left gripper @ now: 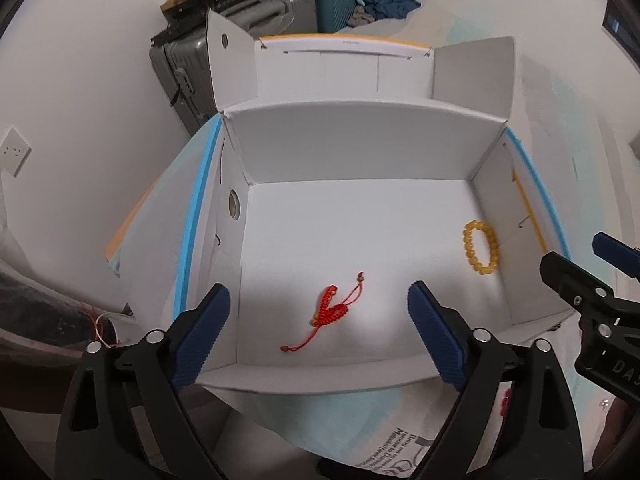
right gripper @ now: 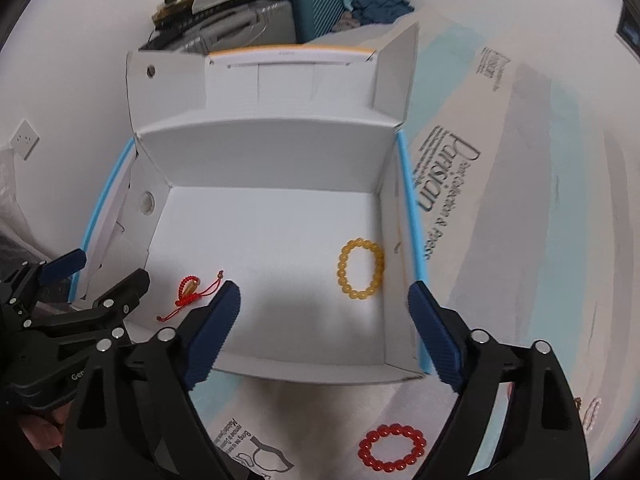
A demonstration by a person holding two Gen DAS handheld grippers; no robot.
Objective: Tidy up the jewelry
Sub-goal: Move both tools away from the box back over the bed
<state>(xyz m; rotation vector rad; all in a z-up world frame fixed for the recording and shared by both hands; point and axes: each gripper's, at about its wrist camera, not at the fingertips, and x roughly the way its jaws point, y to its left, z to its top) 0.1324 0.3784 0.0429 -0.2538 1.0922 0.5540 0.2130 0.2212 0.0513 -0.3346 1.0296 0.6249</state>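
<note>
White box (left gripper: 360, 140) has two bracelets: red cord (left gripper: 330, 310), amber (left gripper: 480, 246). Left gripper (left gripper: 320, 332) and right gripper (right gripper: 324, 330) both spread wide, empty.

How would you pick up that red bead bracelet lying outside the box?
Grip the red bead bracelet across one side of its ring, one finger inside the loop and one outside. Come straight down from above, since it lies flat on the printed cover. The right gripper is probably the one to use: it hangs open and empty just above it.
</note>
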